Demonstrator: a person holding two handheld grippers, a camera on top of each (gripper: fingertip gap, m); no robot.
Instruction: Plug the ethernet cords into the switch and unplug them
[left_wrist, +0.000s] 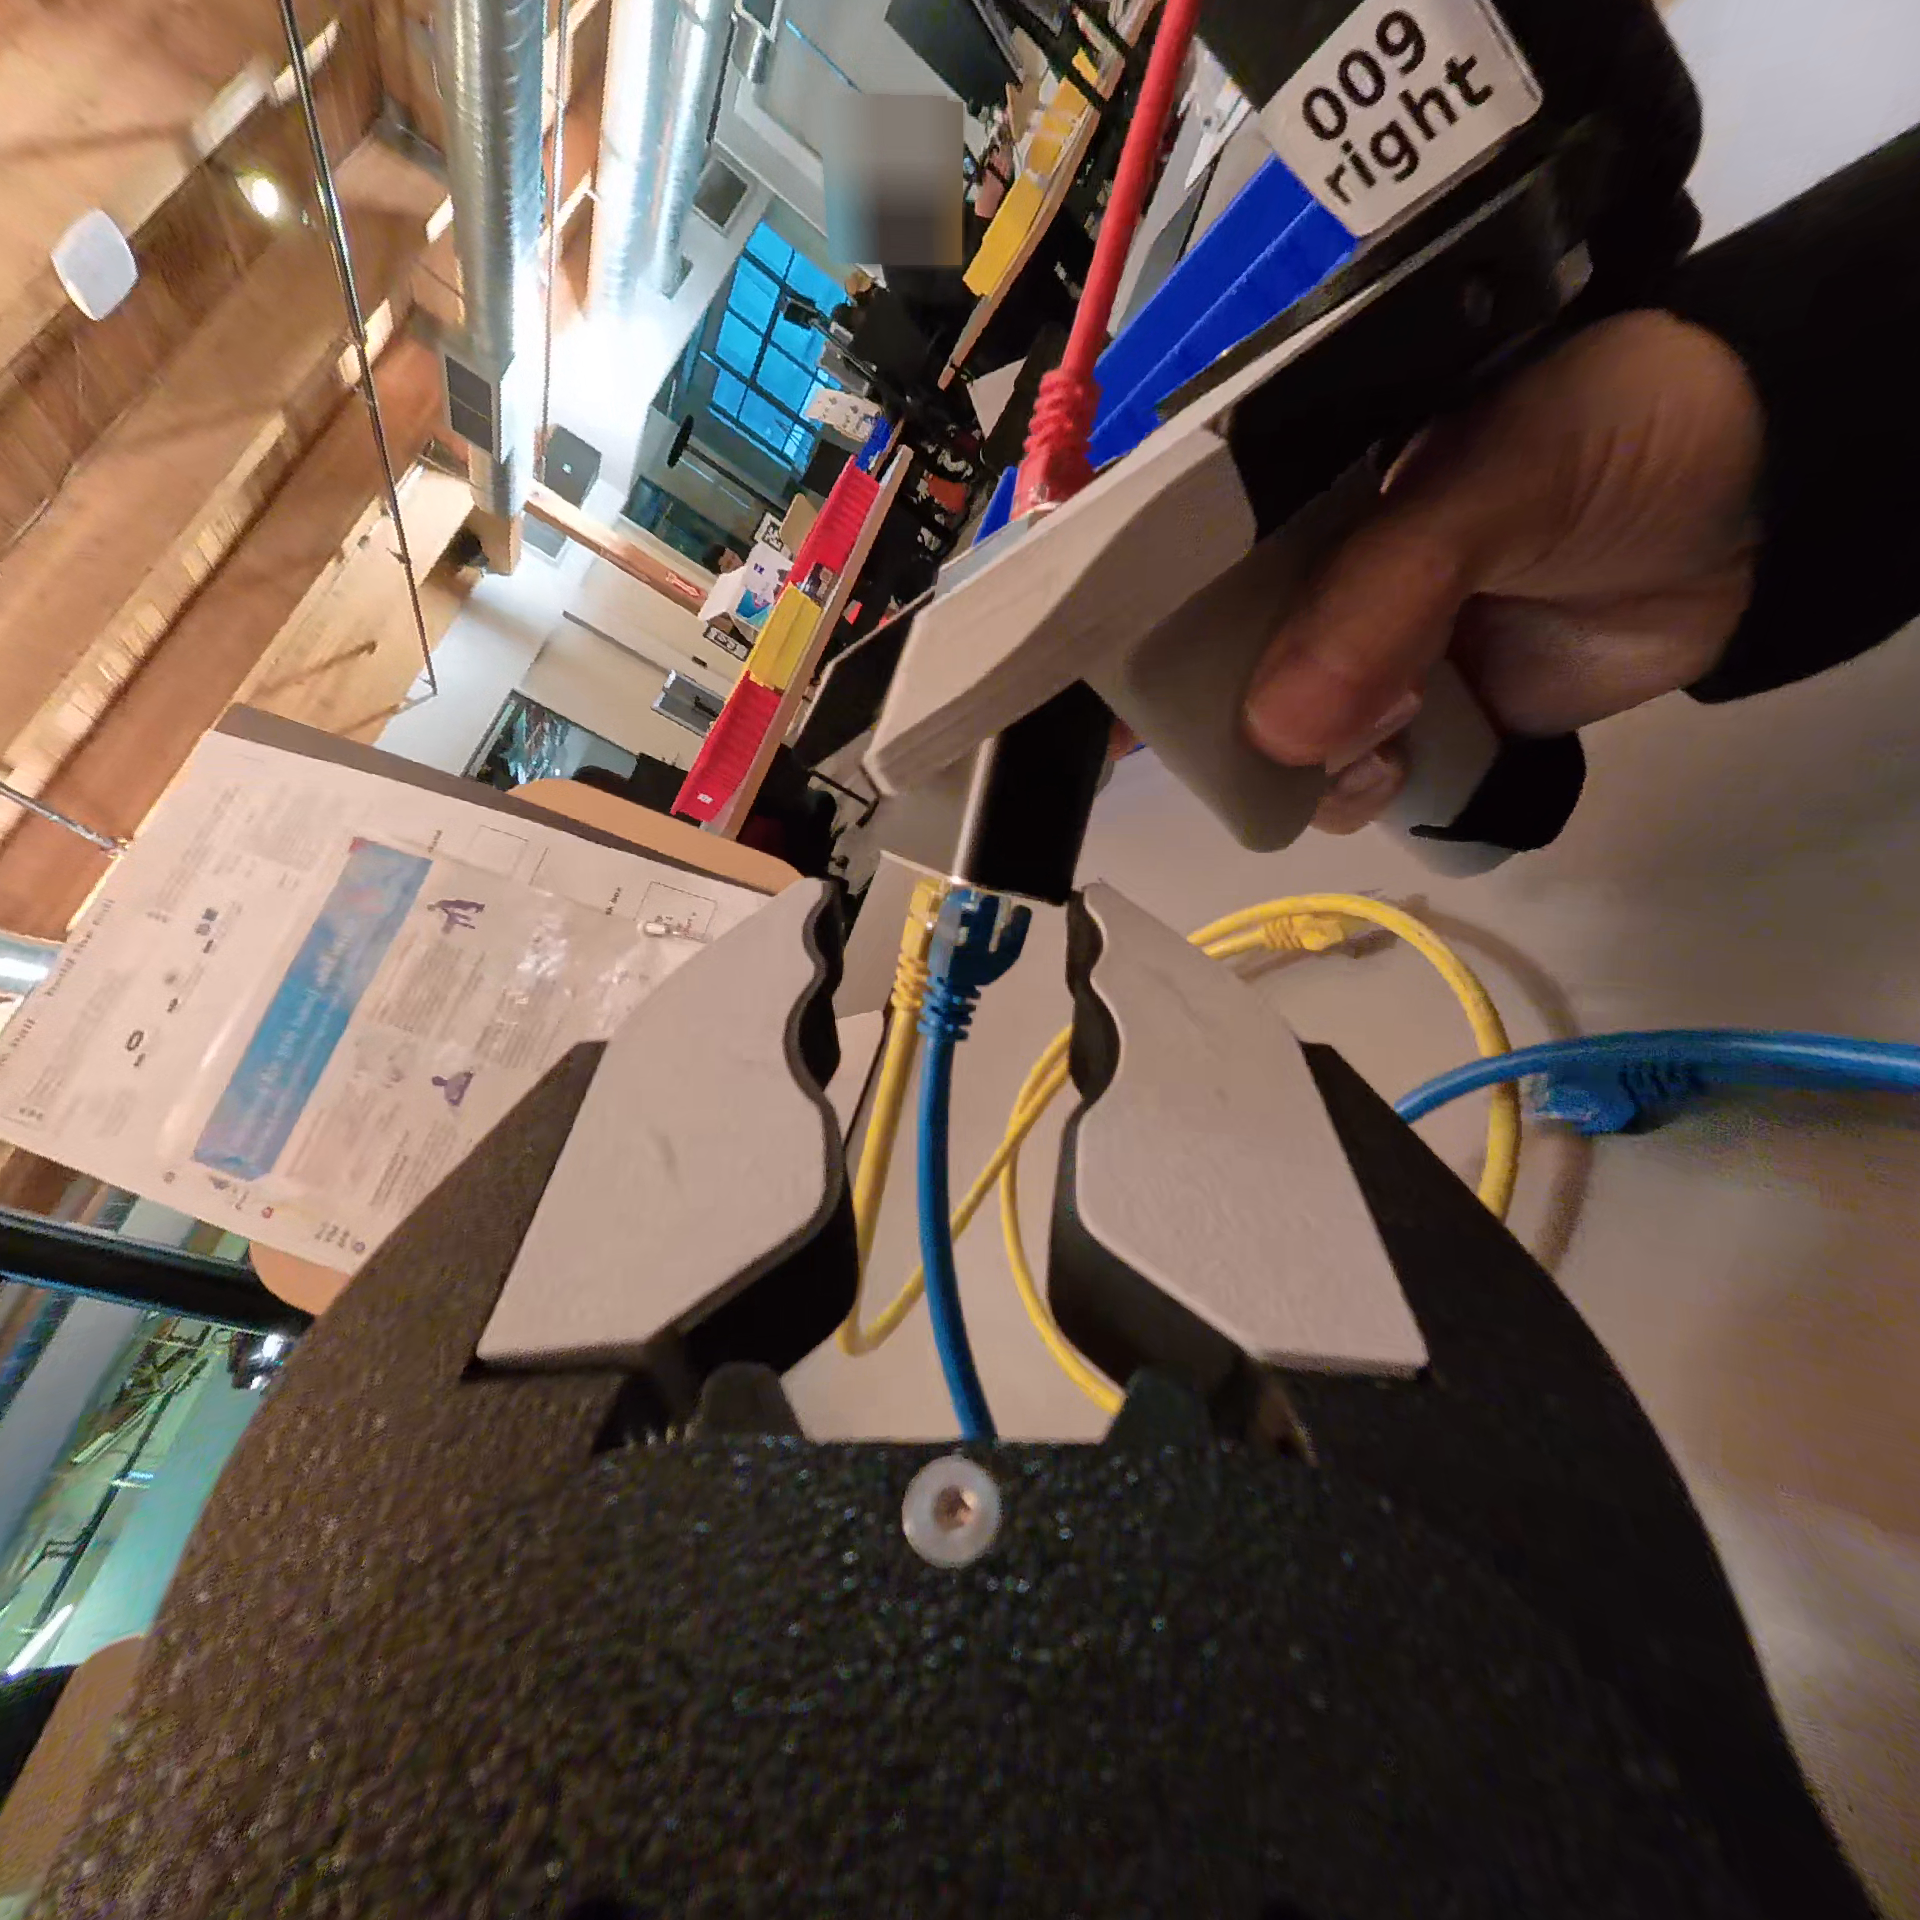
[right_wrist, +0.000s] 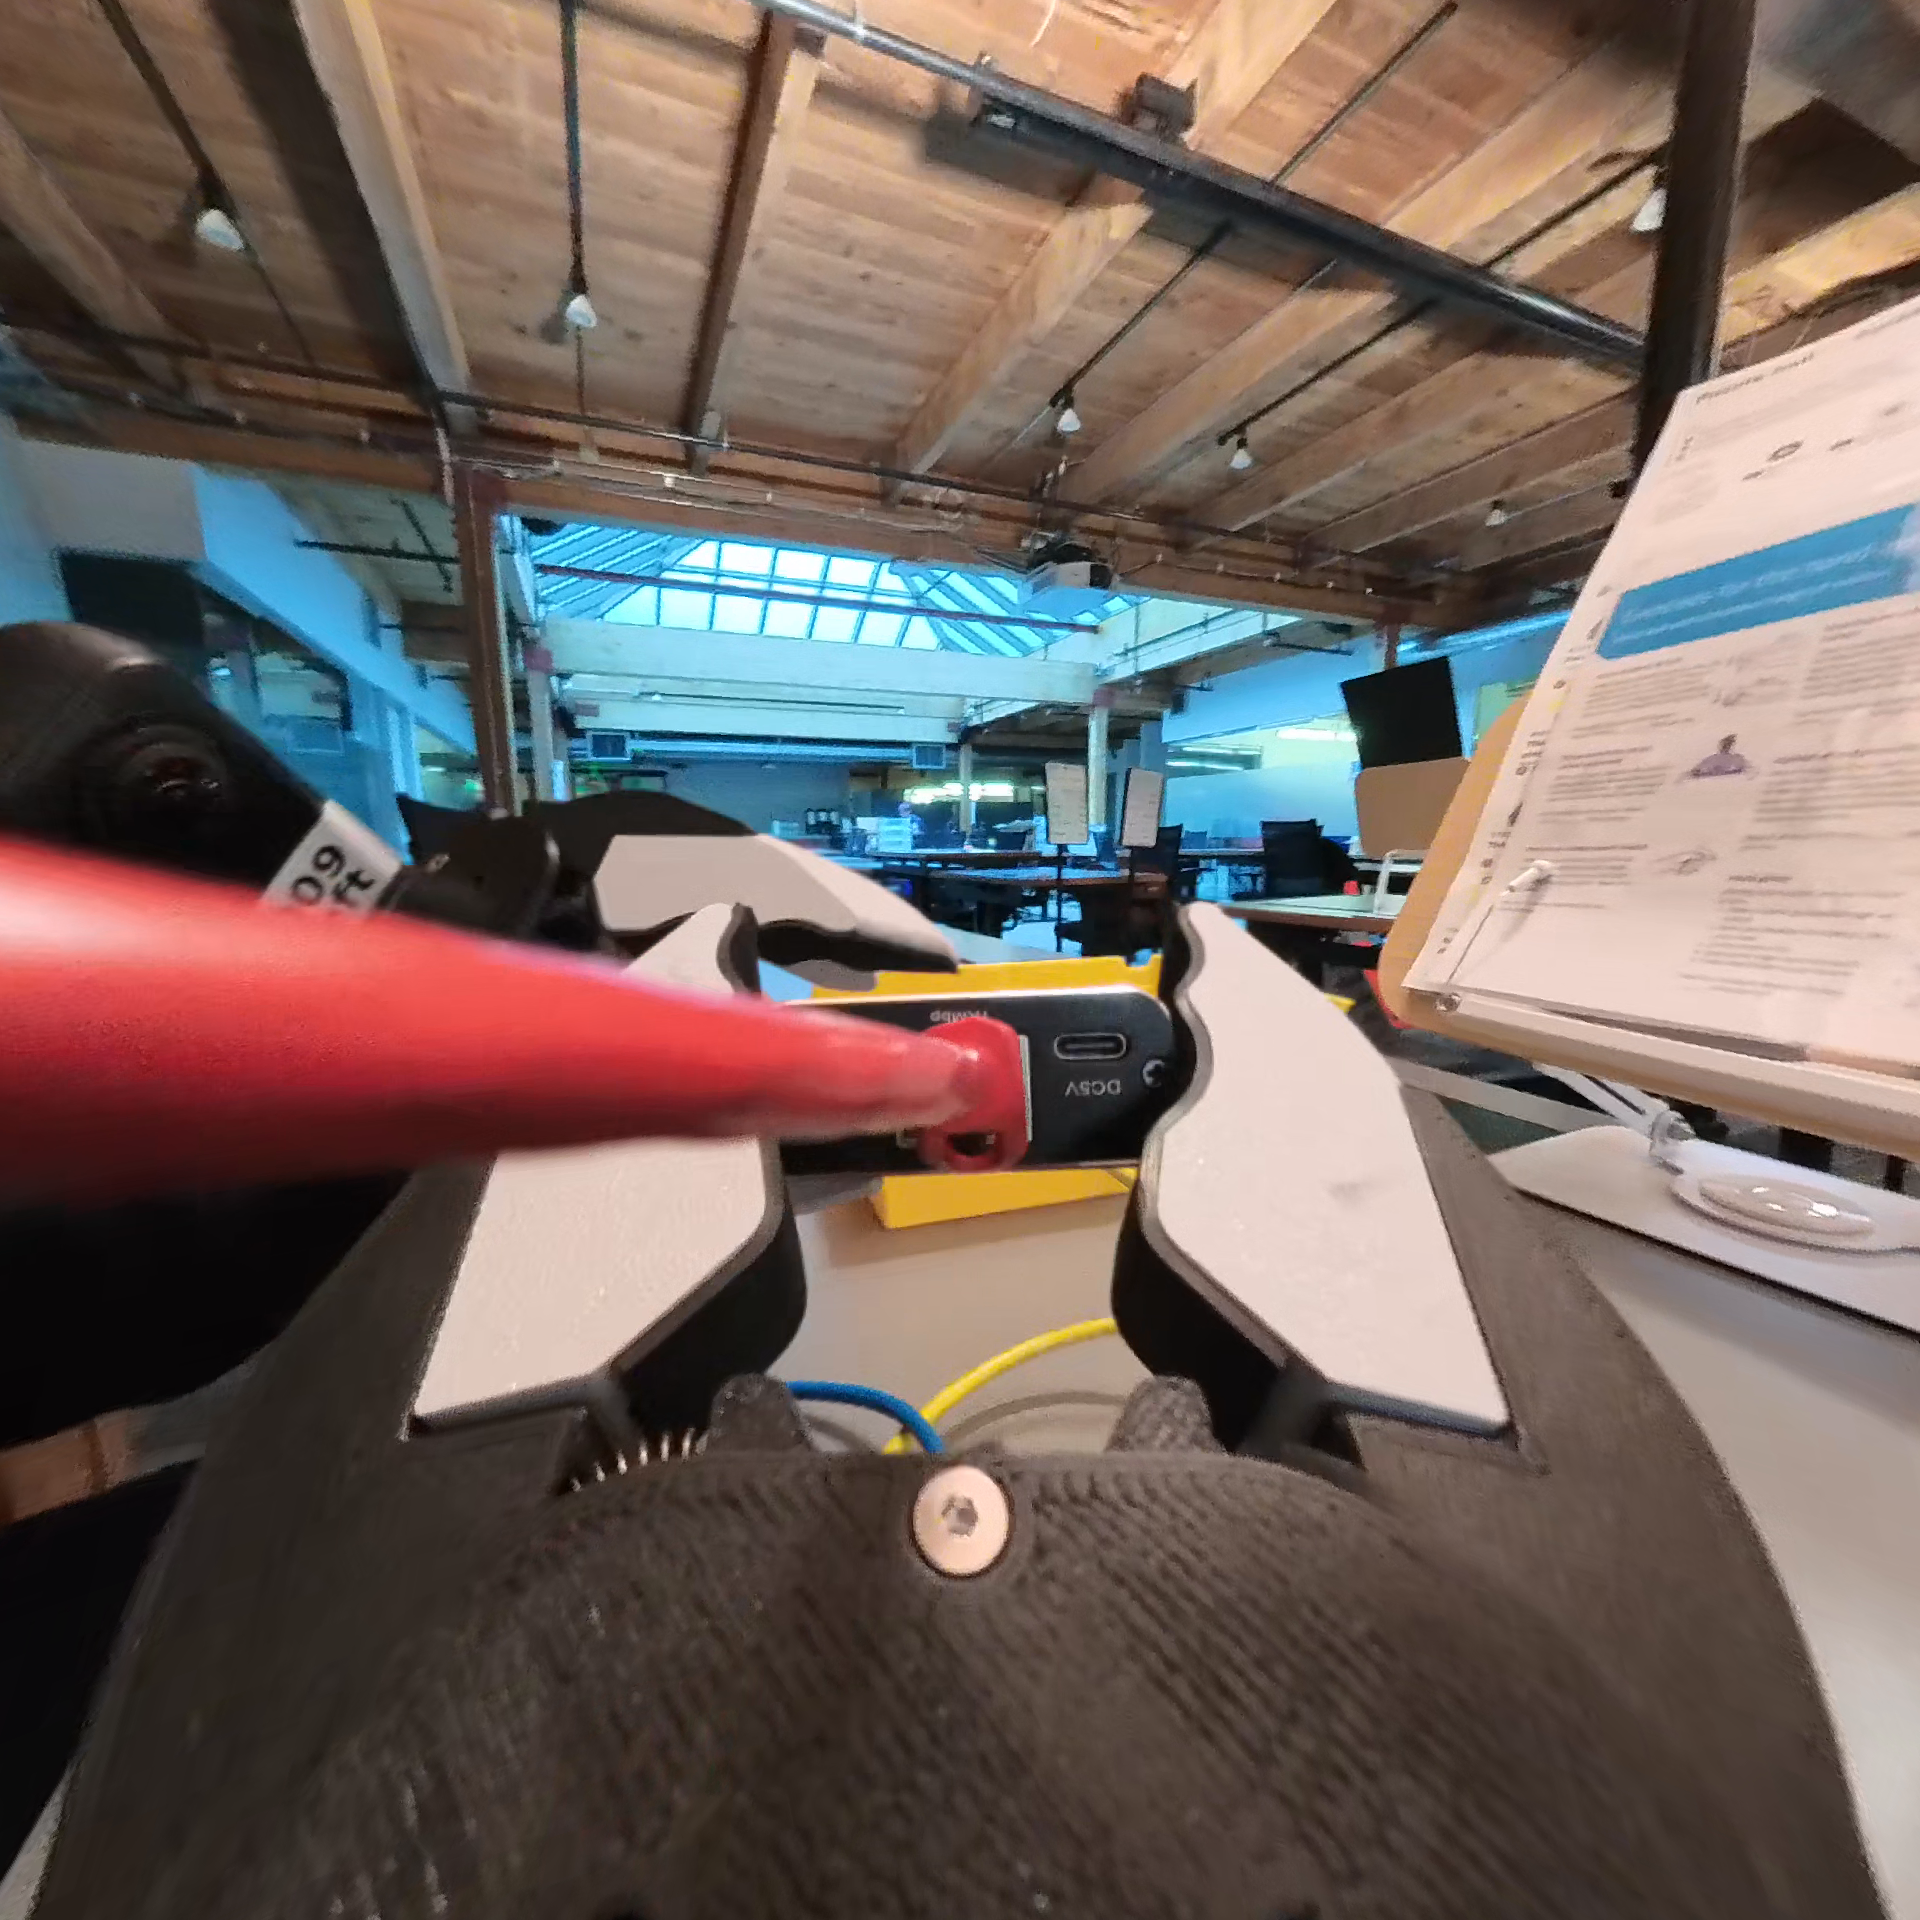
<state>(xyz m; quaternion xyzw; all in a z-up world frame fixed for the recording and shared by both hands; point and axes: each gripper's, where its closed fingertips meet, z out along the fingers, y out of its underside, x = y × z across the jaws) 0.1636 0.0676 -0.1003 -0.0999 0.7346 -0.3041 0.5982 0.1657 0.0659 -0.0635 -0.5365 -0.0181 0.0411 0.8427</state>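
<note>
In the left wrist view, your left gripper (left_wrist: 954, 971) had its jaws spread, and nothing was pinched between them. Just beyond the fingertips, the blue ethernet cord (left_wrist: 948, 1174) and a yellow ethernet cord (left_wrist: 885, 1122) ran up side by side, their plugs seated in the underside of the black switch (left_wrist: 1023, 805). Your right gripper (left_wrist: 1049, 623) clamped that switch from the side, with your hand (left_wrist: 1507, 582) wrapped around the grey trigger. A red ethernet cord (left_wrist: 1117, 229) was plugged into the far end of the switch. On the white table (left_wrist: 1714, 1403), the blue cord's loose plug (left_wrist: 1574, 1101) and the yellow cord's loose plug (left_wrist: 1309, 933) lay well apart from the switch. A printed instruction sheet (left_wrist: 312, 997) stood off to the left.

In the right wrist view, your right gripper (right_wrist: 961, 1023) pinched the switch (right_wrist: 1091, 1075) across its width, lifted clear of the table (right_wrist: 1766, 1403). The red ethernet cord (right_wrist: 416, 1018) sat in a port on the end face, beside an oval power socket (right_wrist: 1089, 1044). The left gripper (right_wrist: 810, 914) hovered just behind the switch. A yellow bin (right_wrist: 997, 1195) lay beyond, and the instruction sheet (right_wrist: 1714, 748) stood at the right.
</note>
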